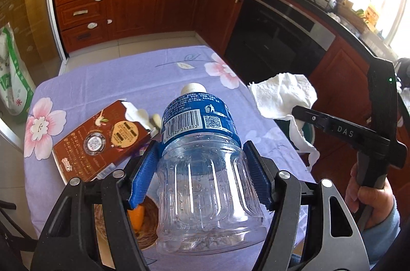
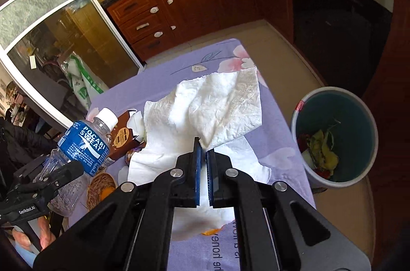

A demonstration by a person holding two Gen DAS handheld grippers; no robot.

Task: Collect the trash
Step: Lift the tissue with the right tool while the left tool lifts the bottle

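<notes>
Bottle (image 1: 202, 163) clamped between left gripper (image 1: 202, 168) pads, lifted above the table (image 1: 107, 76). Tissue (image 2: 205, 112) pinched in closed right gripper (image 2: 203, 153), over the table, bin (image 2: 333, 96) beside it.

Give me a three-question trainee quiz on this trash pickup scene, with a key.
1. True or false: the left gripper holds a capped, empty plastic bottle.
2. What are the right gripper's fingers shut on? A) the brown carton B) the white paper towel C) the bottle
3. Fill in: the bin stands on the floor beside the table and already holds some ____.

Key
1. True.
2. B: the paper towel is pinched between the fingers; the brown carton lies on the table.
3. Scraps: yellow and red scraps lie at the bottom.
</notes>
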